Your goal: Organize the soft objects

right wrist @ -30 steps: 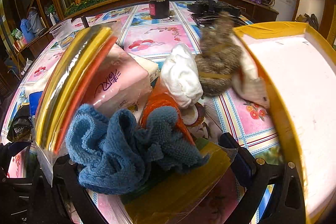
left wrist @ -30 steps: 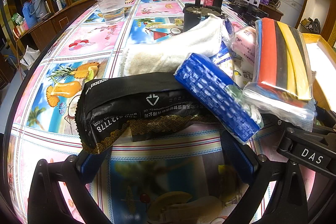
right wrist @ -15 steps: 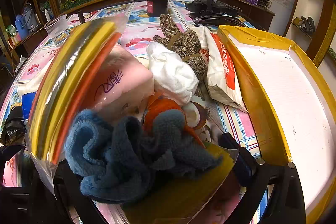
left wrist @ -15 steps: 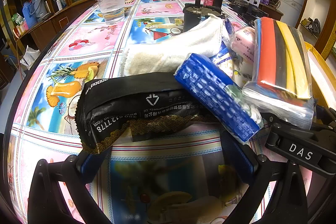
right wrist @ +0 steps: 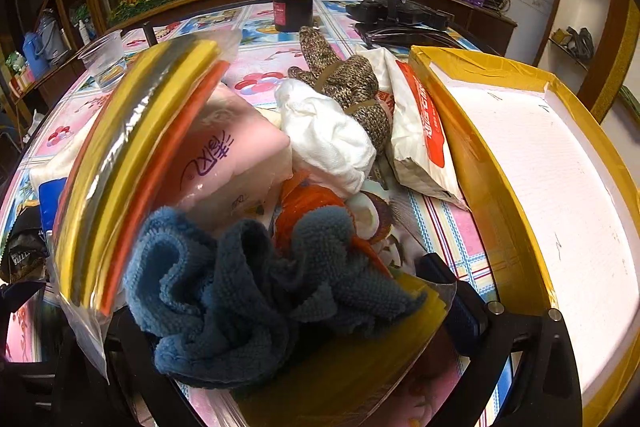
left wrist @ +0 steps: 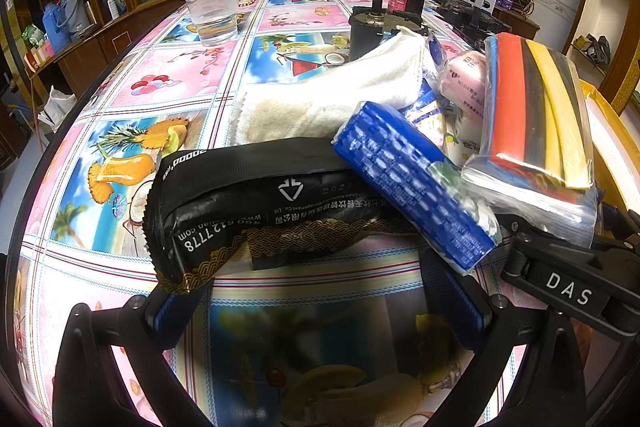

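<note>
Blue towel (right wrist: 256, 291) between wide-spread right fingers (right wrist: 460, 303).

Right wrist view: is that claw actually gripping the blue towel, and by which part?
It cannot be told. The blue towel sits bunched between the right gripper's widely spread fingers, but where it meets the pads is hidden.
</note>
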The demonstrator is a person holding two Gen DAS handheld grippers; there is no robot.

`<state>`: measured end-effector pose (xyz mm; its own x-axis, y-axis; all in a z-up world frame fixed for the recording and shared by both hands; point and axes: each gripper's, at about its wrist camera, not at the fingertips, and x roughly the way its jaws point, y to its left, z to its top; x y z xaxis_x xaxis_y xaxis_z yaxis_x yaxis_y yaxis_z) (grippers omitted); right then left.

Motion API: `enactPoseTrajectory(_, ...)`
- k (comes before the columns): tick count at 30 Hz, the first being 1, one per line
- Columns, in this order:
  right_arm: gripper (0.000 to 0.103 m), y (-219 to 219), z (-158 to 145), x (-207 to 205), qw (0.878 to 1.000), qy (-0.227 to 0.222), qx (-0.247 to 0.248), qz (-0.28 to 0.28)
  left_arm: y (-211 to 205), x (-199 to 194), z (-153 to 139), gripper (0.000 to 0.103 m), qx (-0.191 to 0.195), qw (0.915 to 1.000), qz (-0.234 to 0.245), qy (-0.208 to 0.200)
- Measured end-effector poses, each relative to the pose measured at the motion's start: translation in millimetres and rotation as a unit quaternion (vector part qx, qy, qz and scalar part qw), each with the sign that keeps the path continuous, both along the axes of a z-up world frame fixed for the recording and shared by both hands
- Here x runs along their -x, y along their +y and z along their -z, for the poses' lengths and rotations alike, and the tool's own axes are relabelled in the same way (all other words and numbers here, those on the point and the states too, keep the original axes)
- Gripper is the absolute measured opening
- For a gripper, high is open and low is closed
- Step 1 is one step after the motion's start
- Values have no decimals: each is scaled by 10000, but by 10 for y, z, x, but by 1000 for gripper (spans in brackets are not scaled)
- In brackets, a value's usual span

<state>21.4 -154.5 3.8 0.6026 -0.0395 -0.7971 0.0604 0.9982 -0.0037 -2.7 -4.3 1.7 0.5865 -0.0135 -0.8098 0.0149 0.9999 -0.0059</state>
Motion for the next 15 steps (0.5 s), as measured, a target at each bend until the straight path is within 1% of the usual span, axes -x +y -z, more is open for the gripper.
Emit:
enactPoseTrajectory(6, 102, -50, -5, 1, 10000, 8, -32, -59, 1, 1, 0, 103, -6, 10000, 8, 2)
enactPoseTrajectory(9, 102, -108, -17, 2, 9990, 81, -137, -426, 7, 11, -7, 103, 12, 10000, 35, 10)
enactPoseTrajectory(11, 102, -141, -32, 0, 9971, 123, -328, -676, 41, 28, -6, 103, 21, 10000, 10, 29)
enactPoseTrajectory(13, 102, -169, -41, 38, 9955, 88, -490, -803, 33, 55, -15, 103, 73, 9999, 59, 39)
enactPoseTrajectory(15, 102, -203, -56, 63, 9942, 145, -608, -872, 10, 94, -52, 103, 128, 9997, 206, -27)
